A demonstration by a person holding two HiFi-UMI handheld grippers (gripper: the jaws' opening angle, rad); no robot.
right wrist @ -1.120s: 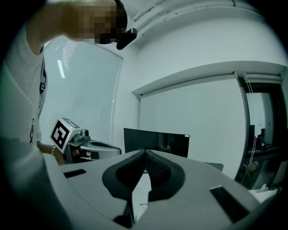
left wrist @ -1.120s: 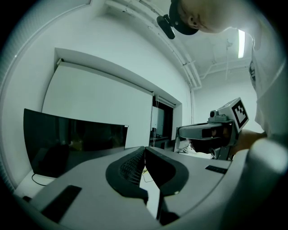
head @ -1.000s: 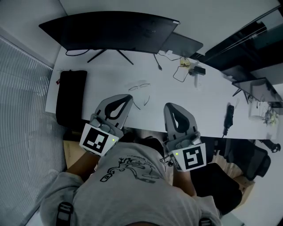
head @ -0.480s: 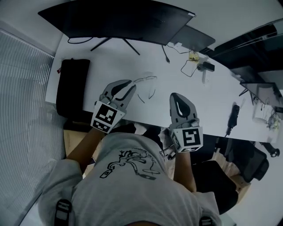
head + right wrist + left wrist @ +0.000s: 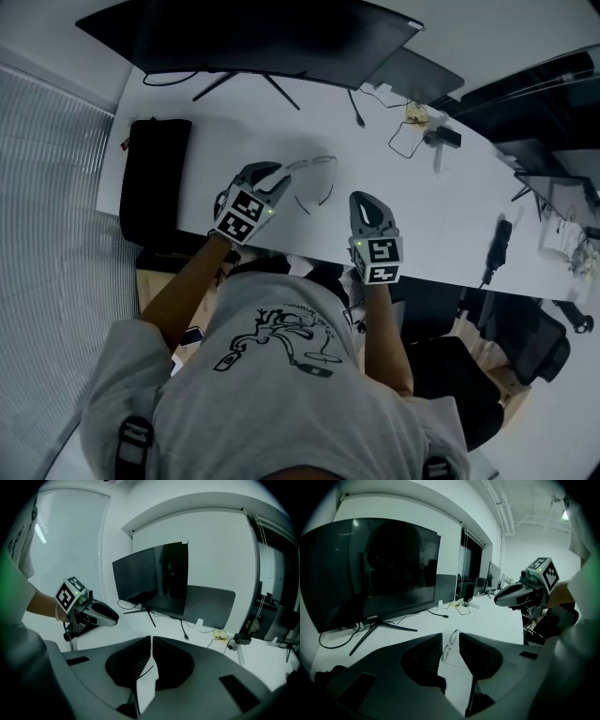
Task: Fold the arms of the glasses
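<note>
Both grippers have dropped to the white desk's [image 5: 441,216] near edge. The left gripper [image 5: 275,176] is opening its jaws toward the untouched, unfolded glasses [image 5: 314,167] just ahead. The right gripper [image 5: 367,199] is clenched and empty.

Left gripper [image 5: 450,636] — jaws opening, nothing gripped — glasses [image 5: 446,652] on the white desk [image 5: 487,620] just beyond their gap.

Left hand-held gripper [image 5: 271,177] opening, empty, right hand-held gripper [image 5: 368,202] closed
</note>
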